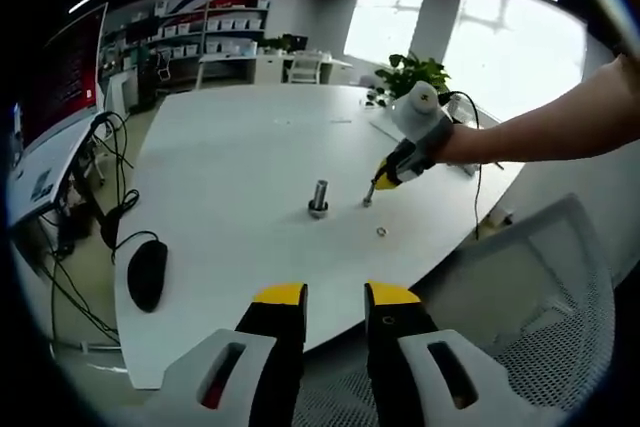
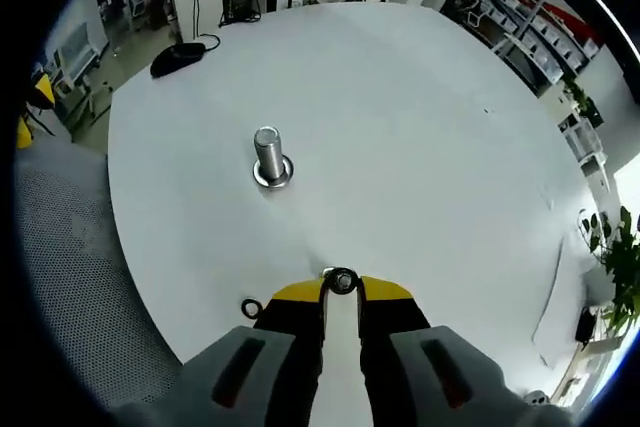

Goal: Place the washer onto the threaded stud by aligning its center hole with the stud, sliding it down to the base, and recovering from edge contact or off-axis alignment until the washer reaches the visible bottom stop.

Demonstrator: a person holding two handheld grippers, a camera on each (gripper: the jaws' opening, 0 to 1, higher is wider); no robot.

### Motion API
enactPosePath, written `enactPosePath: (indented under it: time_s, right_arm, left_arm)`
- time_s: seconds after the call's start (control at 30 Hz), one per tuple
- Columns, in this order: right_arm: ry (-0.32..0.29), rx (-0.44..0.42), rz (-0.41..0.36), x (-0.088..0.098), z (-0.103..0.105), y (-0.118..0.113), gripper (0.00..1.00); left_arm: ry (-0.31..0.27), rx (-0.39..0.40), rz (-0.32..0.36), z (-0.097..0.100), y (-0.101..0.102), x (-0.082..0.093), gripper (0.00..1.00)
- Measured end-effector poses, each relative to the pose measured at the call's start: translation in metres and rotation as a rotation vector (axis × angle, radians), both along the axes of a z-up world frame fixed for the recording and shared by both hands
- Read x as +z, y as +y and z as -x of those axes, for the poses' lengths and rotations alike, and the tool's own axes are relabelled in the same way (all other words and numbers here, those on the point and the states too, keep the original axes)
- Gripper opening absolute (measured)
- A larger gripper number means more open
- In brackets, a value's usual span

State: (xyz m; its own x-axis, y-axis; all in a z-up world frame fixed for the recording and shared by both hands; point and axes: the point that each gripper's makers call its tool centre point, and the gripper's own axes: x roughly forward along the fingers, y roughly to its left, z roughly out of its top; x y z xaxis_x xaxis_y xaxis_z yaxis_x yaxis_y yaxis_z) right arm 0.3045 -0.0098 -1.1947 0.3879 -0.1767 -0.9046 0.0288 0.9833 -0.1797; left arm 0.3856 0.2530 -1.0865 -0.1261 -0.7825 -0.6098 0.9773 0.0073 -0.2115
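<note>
A short threaded steel stud (image 2: 268,155) stands upright on a flat base on the white round table (image 2: 420,127); the stud (image 1: 318,197) is mid-table in the left gripper view. My right gripper (image 2: 341,289) is shut on a small metal washer (image 2: 342,281) at its yellow tips, low over the table, short of the stud and to its right. That right gripper (image 1: 368,199), held by a person's arm, reaches in just right of the stud. A second washer (image 2: 251,307) lies loose on the table near the edge (image 1: 381,232). My left gripper (image 1: 336,297) hangs open off the table's near edge.
A black mouse (image 1: 147,272) with its cable lies at the table's left side. A grey mesh chair (image 1: 540,327) stands beside the near edge. A potted plant (image 1: 412,72) and papers sit at the far side. Desks and shelves stand beyond.
</note>
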Motion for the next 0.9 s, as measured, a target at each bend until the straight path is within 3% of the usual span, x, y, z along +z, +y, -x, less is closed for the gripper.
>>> enactPosePath:
  time_s: [0.67,0.9]
  right_arm:
    - [0.040,-0.033,-0.047,-0.036,0.000,-0.003,0.15]
    - [0.046,-0.040,-0.059,-0.035,0.002,0.004,0.15]
  left_arm:
    - [-0.002,-0.004,-0.019,0.001,0.001,-0.003,0.20]
    - [-0.002,-0.006,-0.023,0.000,0.001,-0.004,0.20]
